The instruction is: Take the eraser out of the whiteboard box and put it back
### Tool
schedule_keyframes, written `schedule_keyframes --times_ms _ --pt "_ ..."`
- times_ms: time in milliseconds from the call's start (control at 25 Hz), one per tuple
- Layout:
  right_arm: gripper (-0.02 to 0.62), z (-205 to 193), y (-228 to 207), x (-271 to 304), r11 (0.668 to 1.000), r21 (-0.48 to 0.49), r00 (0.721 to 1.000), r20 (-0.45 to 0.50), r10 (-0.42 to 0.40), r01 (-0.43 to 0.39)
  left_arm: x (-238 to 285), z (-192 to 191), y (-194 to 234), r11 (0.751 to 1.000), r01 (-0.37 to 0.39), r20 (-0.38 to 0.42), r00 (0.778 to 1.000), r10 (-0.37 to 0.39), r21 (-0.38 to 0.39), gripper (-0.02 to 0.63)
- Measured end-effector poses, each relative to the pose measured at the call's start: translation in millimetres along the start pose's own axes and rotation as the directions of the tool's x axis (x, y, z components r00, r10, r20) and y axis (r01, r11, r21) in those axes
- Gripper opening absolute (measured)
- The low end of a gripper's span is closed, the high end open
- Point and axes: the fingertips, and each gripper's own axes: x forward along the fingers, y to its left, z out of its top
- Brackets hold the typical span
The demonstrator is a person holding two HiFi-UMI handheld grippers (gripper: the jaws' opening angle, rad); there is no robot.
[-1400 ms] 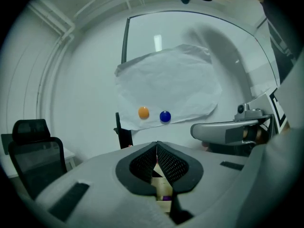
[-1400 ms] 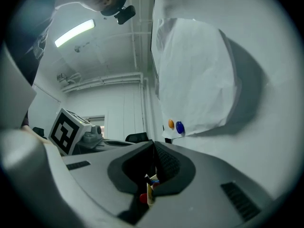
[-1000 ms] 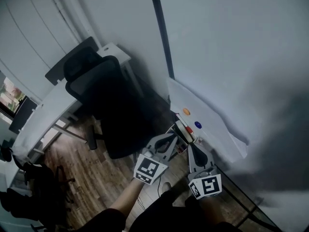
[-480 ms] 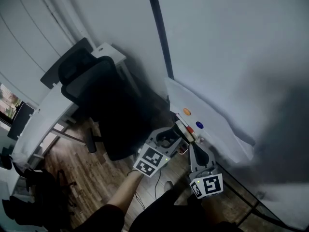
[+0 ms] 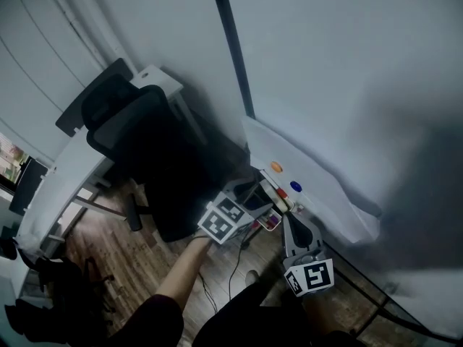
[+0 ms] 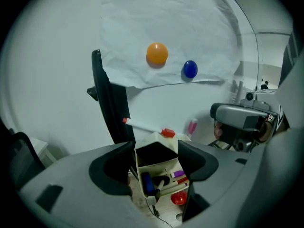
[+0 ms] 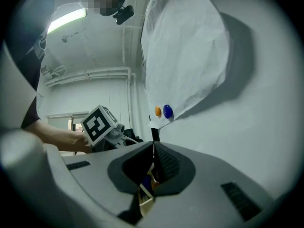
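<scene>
A cream whiteboard box hangs on the whiteboard, with markers and a blue piece in its lower part. A black block that looks like the eraser lies in its top compartment. My left gripper is open around that compartment; its jaws have just been opening and the pads stand clear of the block. In the head view the left gripper reaches the box from the left. My right gripper is shut on the box's cream wall from below; it also shows in the head view.
An orange magnet and a blue magnet pin a paper sheet above the box. A red-capped marker lies across the box top. A black office chair and a white desk stand to the left.
My left gripper has moved in to the box and tipped downward, and its jaws have opened there. The right gripper has stayed where it was.
</scene>
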Motion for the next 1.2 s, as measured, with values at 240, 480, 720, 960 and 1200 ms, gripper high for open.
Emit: schedule_keyframes --times_ms 240,480,720,960,1200 --pt "0.005 -2 -5 0 1.0 0.006 1.0 0.008 -0.017 0.017 14 -10 6 0.998 0.057 -0.064 0.996 -0.06 -0.037 0.282" --pt "0.003 -3 -10 -2 0.999 0.006 0.999 0.008 -0.042 0.042 27 -12 5 0.99 0.125 -0.11 0.985 -0.131 -0.062 0.282" --pt "0.004 -5 -18 -6 0.998 0.001 0.997 0.006 -0.071 0.071 35 -13 2 0.984 0.166 -0.13 0.976 -0.174 -0.068 0.282" --pt "0.004 -8 -19 -5 0.997 0.01 0.997 0.0 -0.077 0.077 34 -13 3 0.985 0.163 -0.13 0.977 -0.17 -0.063 0.282" --pt "0.004 -14 -19 -1 0.998 0.011 0.998 -0.001 -0.064 0.064 38 -16 6 0.987 0.145 -0.117 0.981 -0.153 -0.071 0.281"
